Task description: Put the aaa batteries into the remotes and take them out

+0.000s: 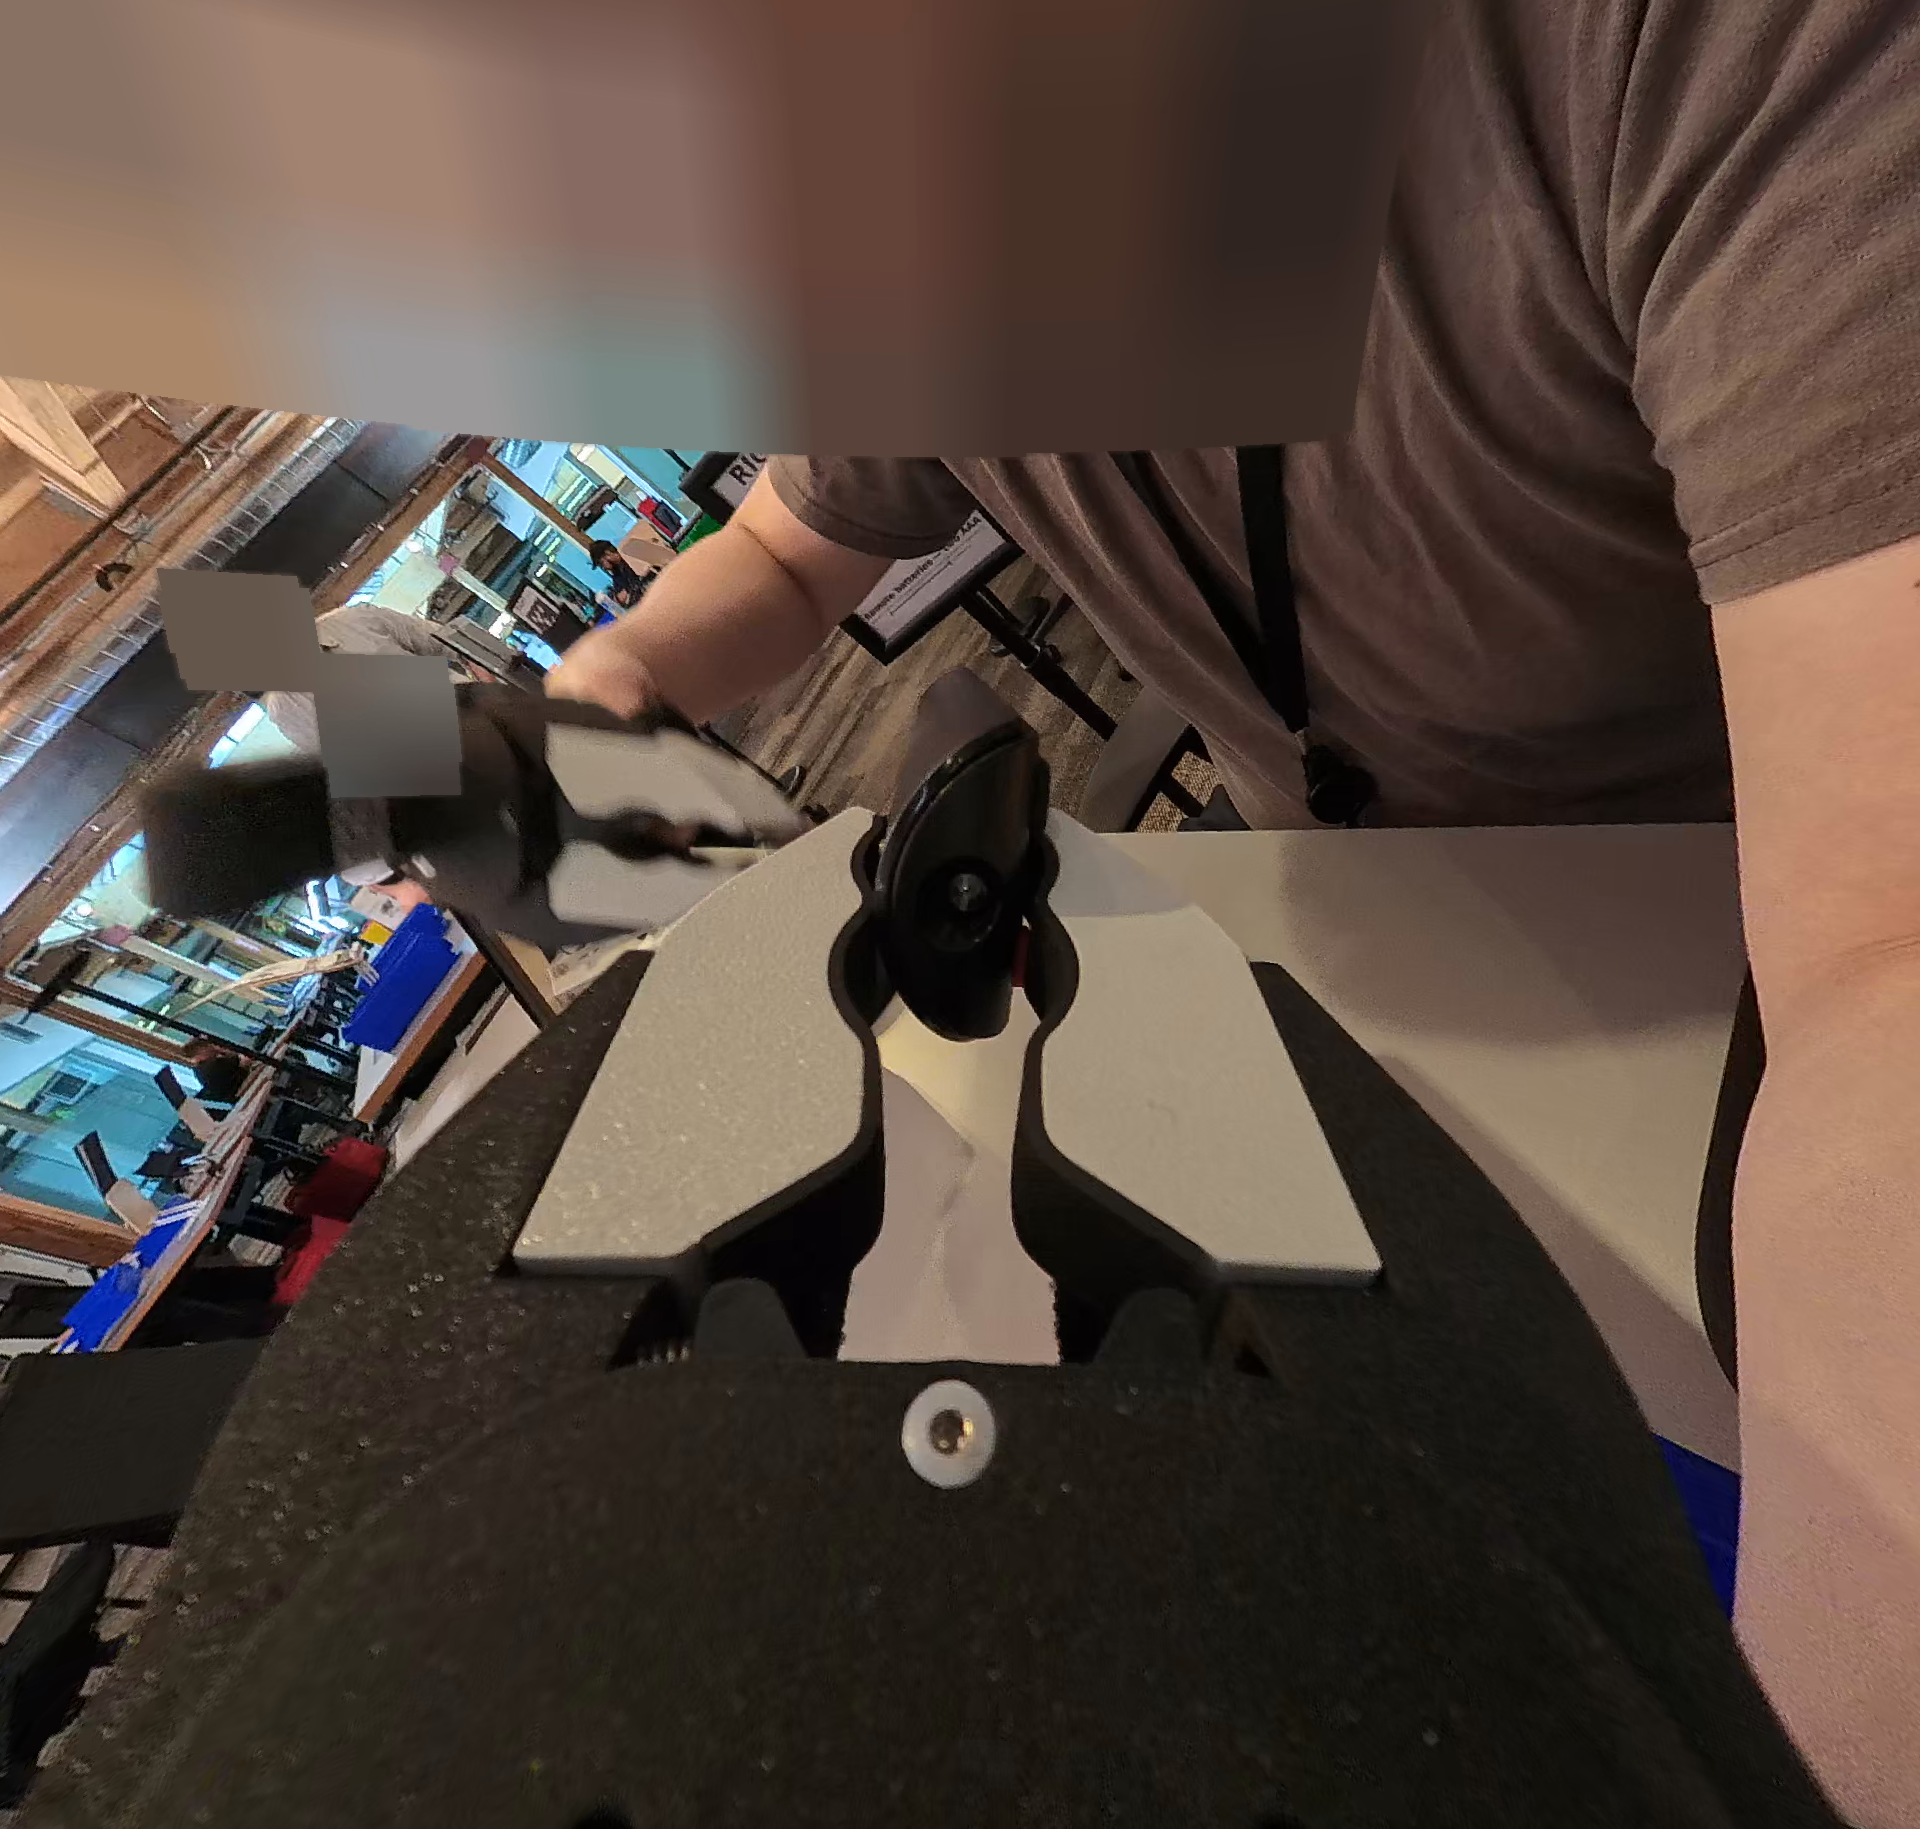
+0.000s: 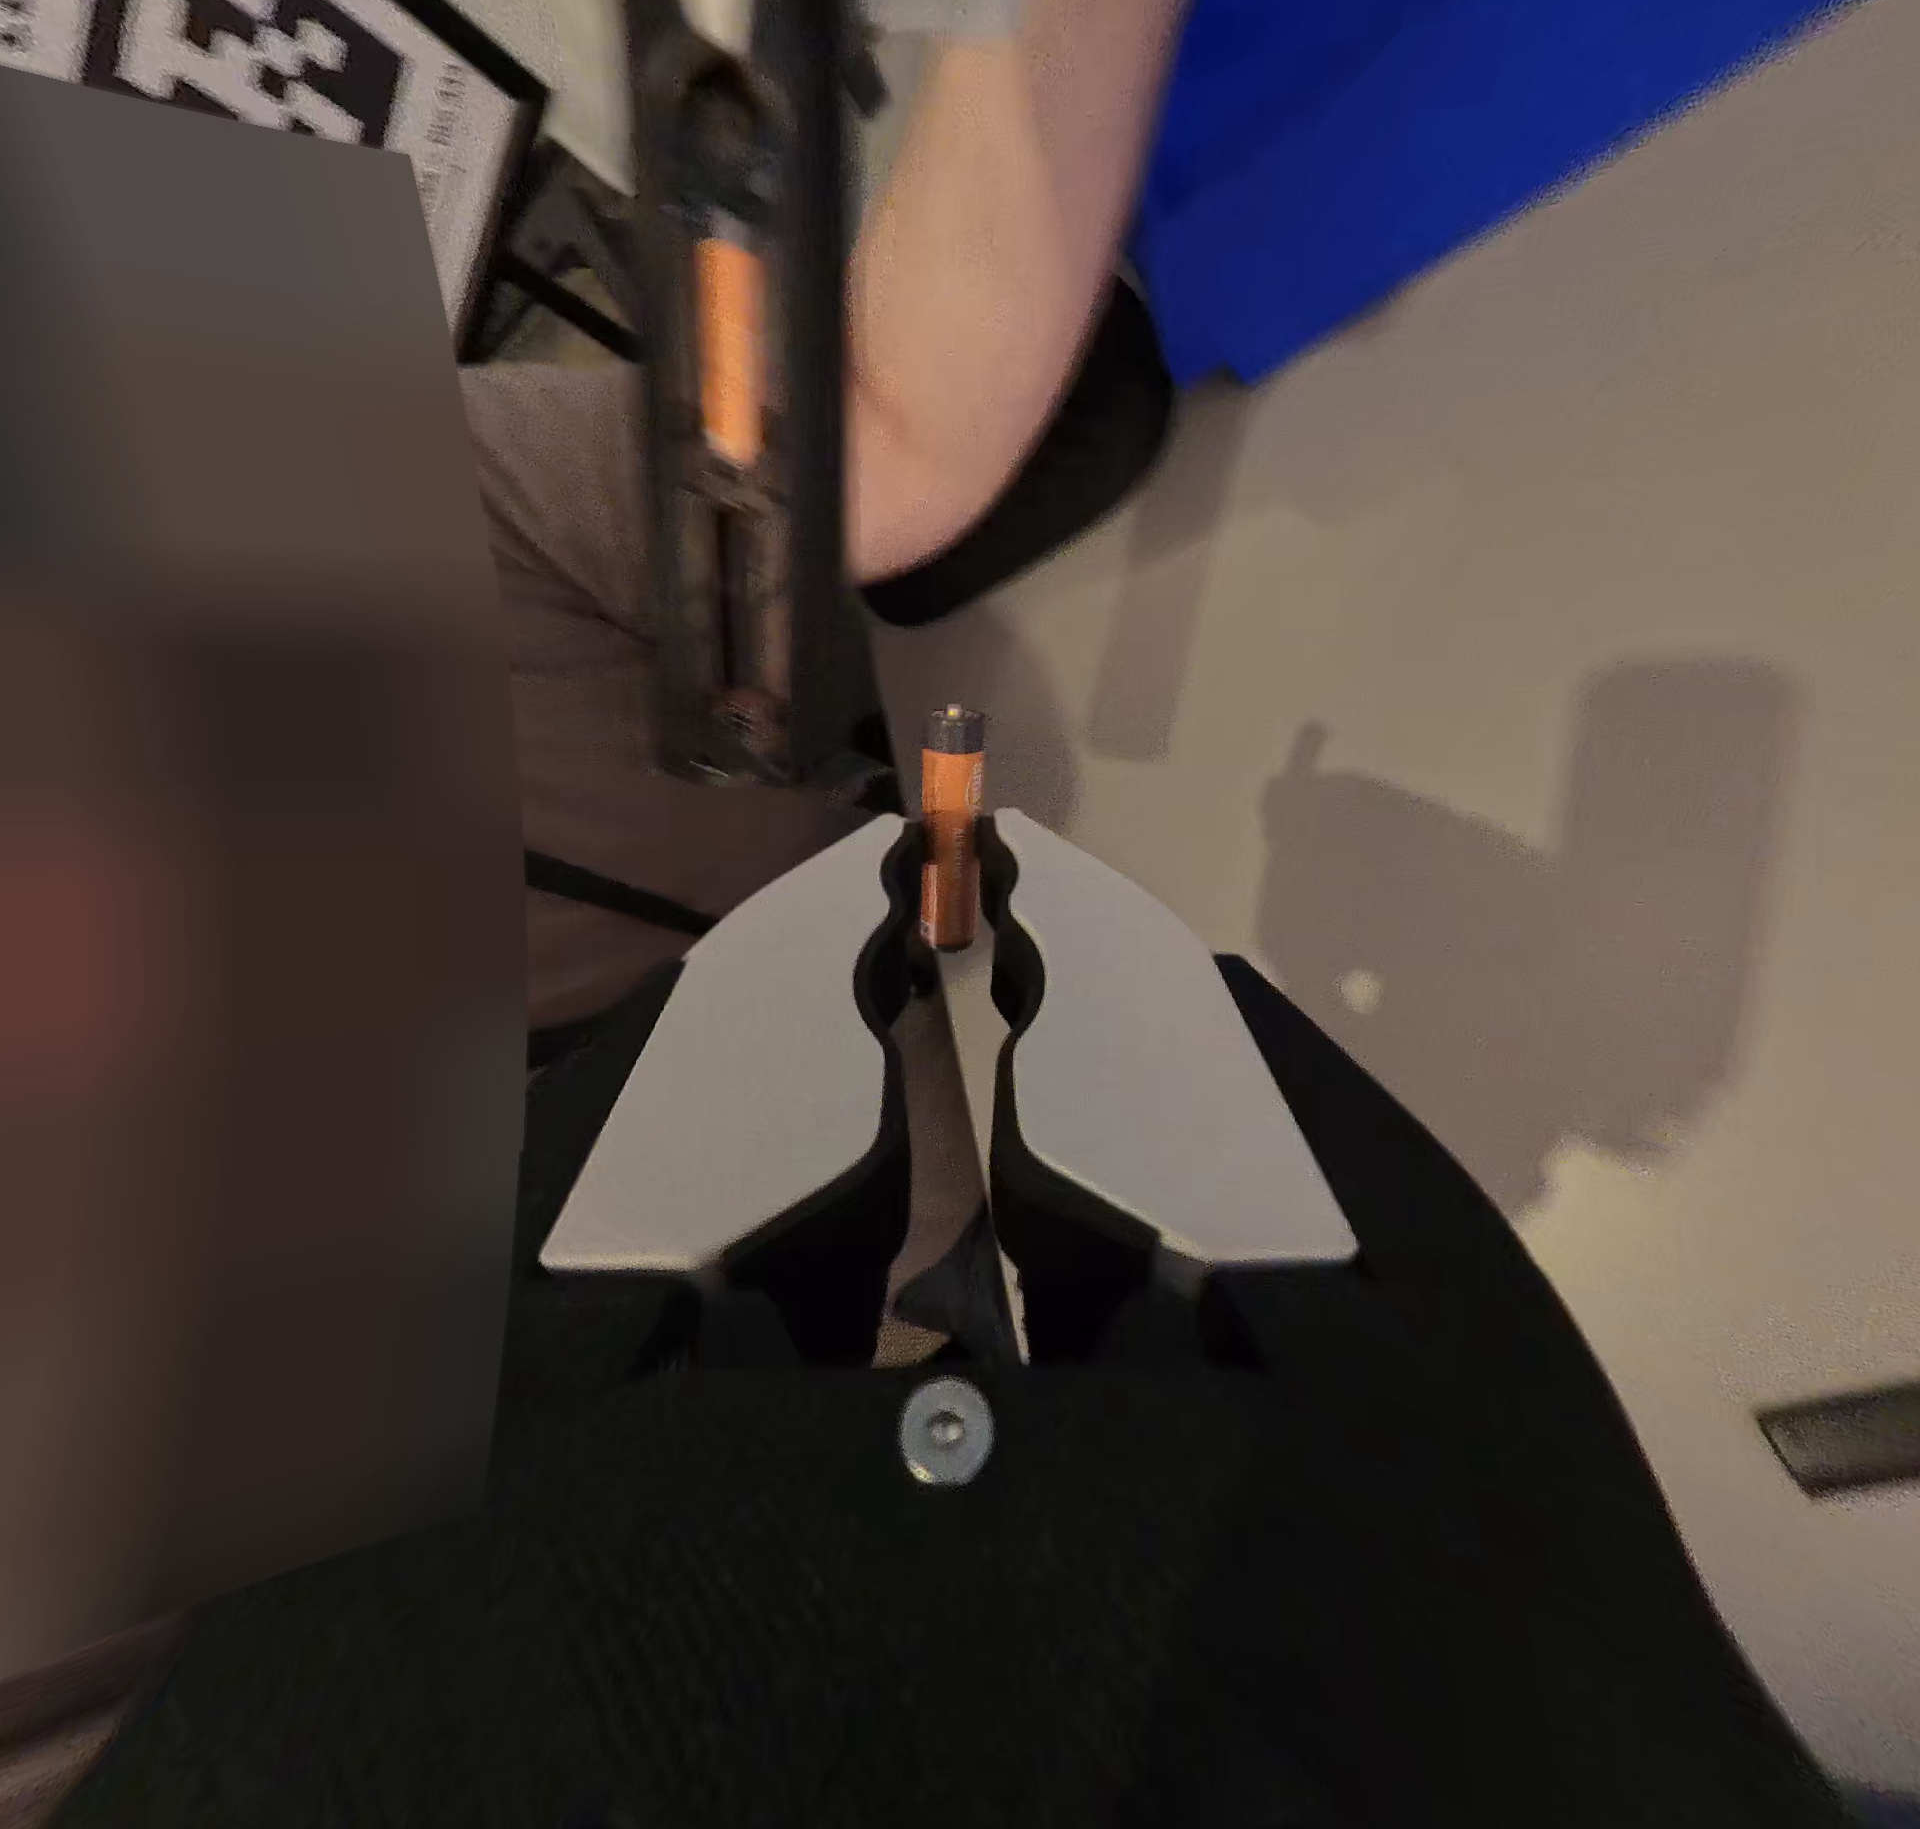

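Above the worktop [image 2: 1558, 532], my right tool [image 2: 951, 880] pinched one battery [image 2: 951, 844] upright. My left tool [image 1: 951, 932] squeezed the remote [image 1: 961, 906], one battery already inside. I needed to line it up slowly.

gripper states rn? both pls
Left gripper: shut on the black remote.
Right gripper: shut on an AAA battery, which stands upright between the fingers.
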Demonstrator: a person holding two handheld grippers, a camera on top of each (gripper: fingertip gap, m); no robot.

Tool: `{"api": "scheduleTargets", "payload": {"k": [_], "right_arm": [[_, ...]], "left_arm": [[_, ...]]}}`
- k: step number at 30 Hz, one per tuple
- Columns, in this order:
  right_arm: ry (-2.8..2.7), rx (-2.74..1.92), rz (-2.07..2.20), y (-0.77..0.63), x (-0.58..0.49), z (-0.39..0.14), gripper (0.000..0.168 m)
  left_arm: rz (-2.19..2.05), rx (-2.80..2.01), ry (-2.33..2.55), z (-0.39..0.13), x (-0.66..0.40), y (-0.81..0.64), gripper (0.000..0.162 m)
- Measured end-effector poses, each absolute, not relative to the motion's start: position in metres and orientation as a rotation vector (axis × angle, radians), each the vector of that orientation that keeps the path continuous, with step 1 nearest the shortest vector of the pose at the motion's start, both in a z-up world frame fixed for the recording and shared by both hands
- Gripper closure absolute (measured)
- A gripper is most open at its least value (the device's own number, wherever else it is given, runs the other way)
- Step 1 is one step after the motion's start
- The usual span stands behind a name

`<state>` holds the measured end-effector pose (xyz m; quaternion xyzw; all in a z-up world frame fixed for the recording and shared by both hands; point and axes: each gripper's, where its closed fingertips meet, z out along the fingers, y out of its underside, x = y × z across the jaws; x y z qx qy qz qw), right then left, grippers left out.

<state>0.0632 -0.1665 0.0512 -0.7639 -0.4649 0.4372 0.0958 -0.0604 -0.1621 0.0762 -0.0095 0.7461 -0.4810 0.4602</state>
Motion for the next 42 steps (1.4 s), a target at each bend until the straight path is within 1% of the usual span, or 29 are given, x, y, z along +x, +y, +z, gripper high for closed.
{"api": "scheduleTargets", "payload": {"k": [3, 5, 11, 19, 42], "right_arm": [[-1.328, -2.118, 1.488, -0.176, 0.037, 0.083, 0.157], [-1.283, -2.041, 1.565, -0.18, 0.027, 0.09, 0.157], [-1.204, -2.01, 1.547, -0.179, 0.017, 0.073, 0.157], [-1.263, -2.038, 1.464, -0.177, 0.02, 0.064, 0.157], [-1.214, -1.975, 1.471, -0.187, 0.005, 0.071, 0.157]], "left_arm": [[-1.182, -0.034, 1.844, 0.075, -0.059, -0.162, 0.139], [-1.184, -0.036, 1.847, 0.074, -0.058, -0.162, 0.139], [-1.192, -0.044, 1.85, 0.073, -0.056, -0.16, 0.139], [-1.217, -0.016, 1.835, 0.075, -0.058, -0.162, 0.139], [-1.209, 0.046, 1.792, 0.082, -0.066, -0.166, 0.138]]}}
